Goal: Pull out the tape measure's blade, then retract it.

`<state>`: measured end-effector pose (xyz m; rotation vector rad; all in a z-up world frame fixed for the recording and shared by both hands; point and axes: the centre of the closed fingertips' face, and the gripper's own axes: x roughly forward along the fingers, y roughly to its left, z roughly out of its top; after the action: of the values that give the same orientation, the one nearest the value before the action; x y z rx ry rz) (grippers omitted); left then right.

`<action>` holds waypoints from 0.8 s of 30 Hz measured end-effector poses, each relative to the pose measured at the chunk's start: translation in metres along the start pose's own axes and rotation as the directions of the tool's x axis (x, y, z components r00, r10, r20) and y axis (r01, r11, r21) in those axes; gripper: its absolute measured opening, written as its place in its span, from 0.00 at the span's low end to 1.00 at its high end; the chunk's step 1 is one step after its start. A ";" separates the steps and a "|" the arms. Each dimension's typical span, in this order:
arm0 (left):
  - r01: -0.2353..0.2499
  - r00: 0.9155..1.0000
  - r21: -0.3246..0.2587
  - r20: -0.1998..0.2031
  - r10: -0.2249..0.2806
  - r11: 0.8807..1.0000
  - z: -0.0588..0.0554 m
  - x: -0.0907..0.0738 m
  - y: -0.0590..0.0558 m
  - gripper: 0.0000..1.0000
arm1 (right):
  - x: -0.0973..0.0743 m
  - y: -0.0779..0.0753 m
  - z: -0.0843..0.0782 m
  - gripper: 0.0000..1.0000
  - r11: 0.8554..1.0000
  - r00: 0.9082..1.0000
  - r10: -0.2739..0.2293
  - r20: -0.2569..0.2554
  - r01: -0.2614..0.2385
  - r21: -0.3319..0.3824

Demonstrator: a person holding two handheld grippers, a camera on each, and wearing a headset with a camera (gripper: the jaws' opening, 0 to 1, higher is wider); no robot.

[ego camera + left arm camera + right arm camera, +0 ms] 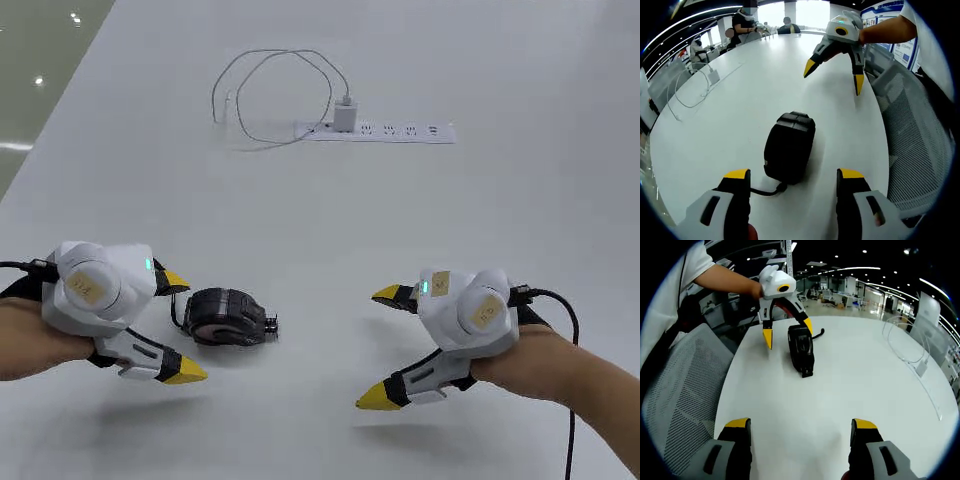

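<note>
Yellow-tipped, your left gripper stands wide open and empty. The black tape measure lies just ahead of its jaw tips on the white table, untouched. Your right gripper, also wide and empty, faces it, well apart.

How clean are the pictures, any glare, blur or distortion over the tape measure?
Head view: even soft light, sharp, tape measure casts only a faint shadow on the table. Left gripper view: fisheye bends the table edge, windows behind blow out, its black body shows little detail. Right gripper view: same fisheye curving, tape measure sharp, no glare on it.
</note>
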<state>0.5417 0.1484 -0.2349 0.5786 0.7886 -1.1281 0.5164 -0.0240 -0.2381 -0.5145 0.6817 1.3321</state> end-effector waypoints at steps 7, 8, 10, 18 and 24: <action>0.023 1.000 0.005 -0.018 -0.023 1.000 0.002 0.005 0.000 0.59 | 0.003 -0.002 0.002 0.80 1.000 1.000 0.004 0.001 -0.004 -0.003; 0.028 0.999 0.006 -0.023 -0.028 1.000 0.002 0.006 0.000 0.59 | 0.004 -0.002 0.003 0.80 1.000 1.000 0.005 0.002 -0.005 -0.003; 0.036 0.999 0.007 -0.029 -0.036 0.999 0.001 0.007 0.000 0.56 | 0.004 -0.002 0.004 0.80 1.000 1.000 0.006 0.003 -0.006 -0.003; 0.072 0.995 0.009 -0.066 -0.071 0.997 -0.001 0.014 -0.002 0.46 | 0.007 -0.002 0.005 0.79 1.000 1.000 0.012 0.004 -0.012 -0.004; 0.076 0.994 0.015 -0.076 -0.074 0.997 -0.001 0.017 0.000 0.42 | 0.009 -0.002 0.006 0.78 1.000 1.000 0.017 0.005 -0.017 -0.003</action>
<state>0.5450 0.1390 -0.2490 0.6140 0.8722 -1.1886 0.5205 -0.0139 -0.2403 -0.5085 0.6816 1.3502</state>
